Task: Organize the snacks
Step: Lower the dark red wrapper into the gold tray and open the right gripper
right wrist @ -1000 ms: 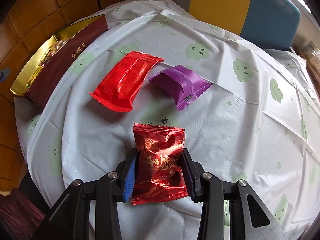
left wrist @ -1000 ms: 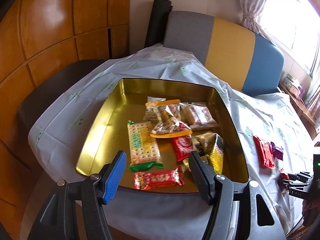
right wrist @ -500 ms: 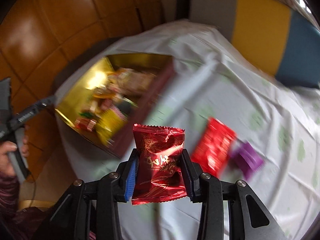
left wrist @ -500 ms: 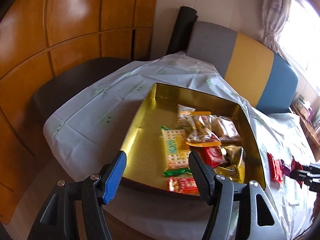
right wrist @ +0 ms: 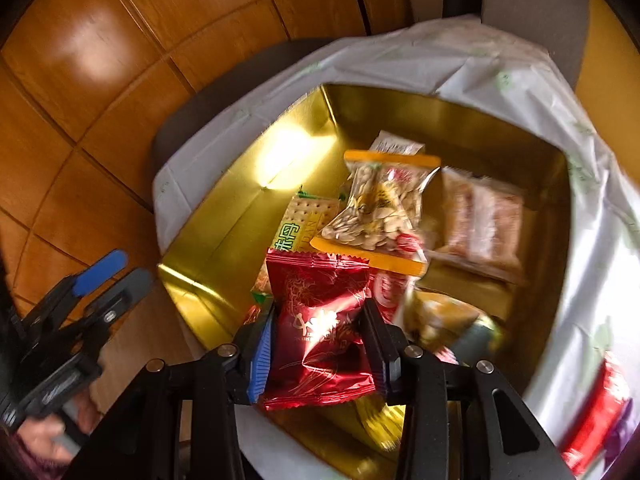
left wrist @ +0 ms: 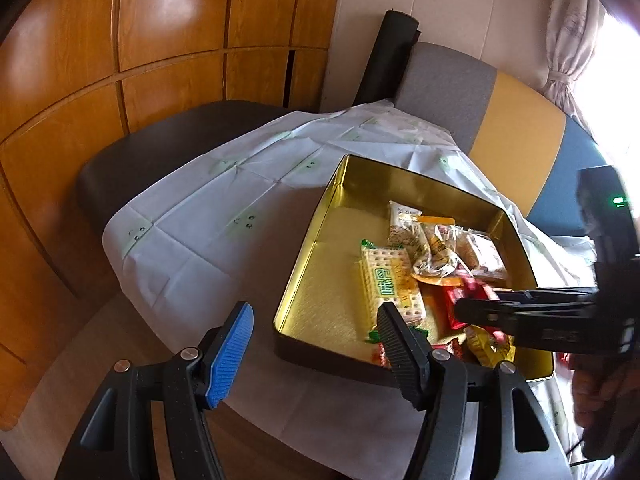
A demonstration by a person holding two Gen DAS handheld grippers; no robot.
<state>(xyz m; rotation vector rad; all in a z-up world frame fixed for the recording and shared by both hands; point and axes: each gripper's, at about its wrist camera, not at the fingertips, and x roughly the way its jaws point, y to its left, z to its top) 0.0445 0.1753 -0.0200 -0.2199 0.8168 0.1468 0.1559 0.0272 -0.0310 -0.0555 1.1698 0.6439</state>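
Note:
A gold-lined tin (left wrist: 400,174) sits on the white tablecloth and holds several snack packs, among them a cracker pack (left wrist: 390,280) and a seed pouch (left wrist: 436,248) with orange ends. My right gripper (right wrist: 320,312) is shut on a dark red foil packet (right wrist: 316,280) and hangs over the tin (right wrist: 440,96), above the cracker pack (right wrist: 300,224) and seed pouch (right wrist: 380,208). In the left wrist view the right gripper (left wrist: 464,312) reaches in from the right over the snacks. My left gripper (left wrist: 314,316) stands open and empty by the tin's near left corner.
A red packet (right wrist: 596,408) and a purple one (right wrist: 620,432) lie on the cloth right of the tin. A dark chair seat (left wrist: 160,140) and wooden panels stand to the left. A grey, yellow and blue seat back (left wrist: 512,128) is behind the table. A hand (left wrist: 596,392) holds the right gripper.
The right gripper has swung with the dark red packet from the cloth beside the red and purple packets to above the tin. The left gripper has drifted left, off the tin's front.

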